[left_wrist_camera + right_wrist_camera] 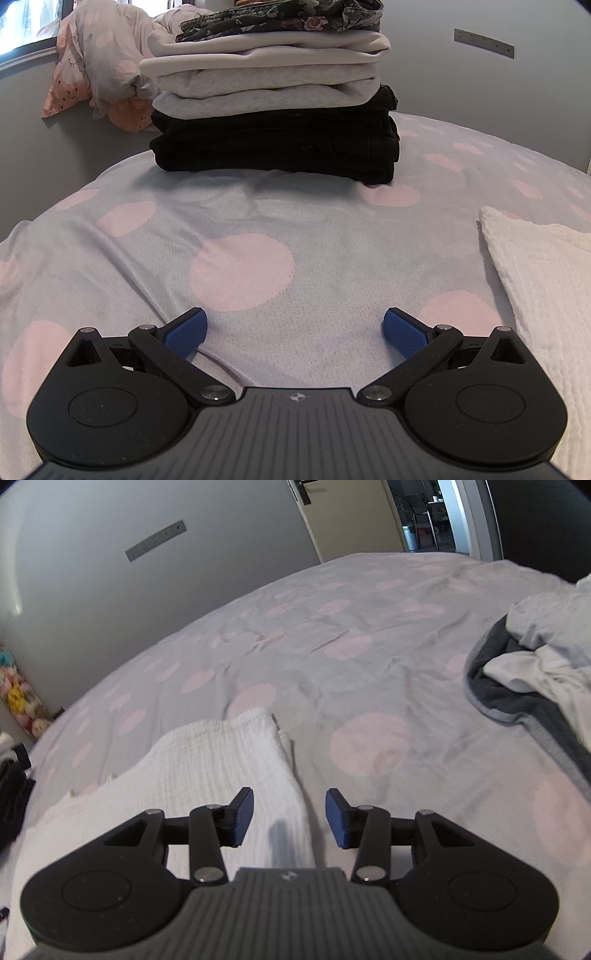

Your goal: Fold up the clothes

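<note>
Setting: a bed (258, 229) covered in a pale grey spread with large pink dots is seen from both wrist cameras, with a grey wall behind it.
Left gripper (294, 334): held low over the bare spread, its blue pads spread wide apart and nothing between them.
Right gripper (289, 818): held low over the near edge of the bed, its jaws parted with a gap between the blue pads; nothing is gripped, though the right edge of a white crinkled cloth (207, 771) lies beneath the gap.
White crinkled cloth: laid flat and folded on the spread, seen at the right edge of the left view and directly under the right gripper's left finger.
Folded stack (273, 99): black garments at the bottom, pale grey and white ones above, a dark floral piece on top, standing on the bed well beyond the left gripper.
Unfolded pile (535, 664): a heap of grey, dark and white clothing is seen at the right edge of the right view.
Background: a crumpled pink-and-peach bedding bundle (96, 74) is seen against the wall; an open doorway (424, 513) is seen beyond the bed.
</note>
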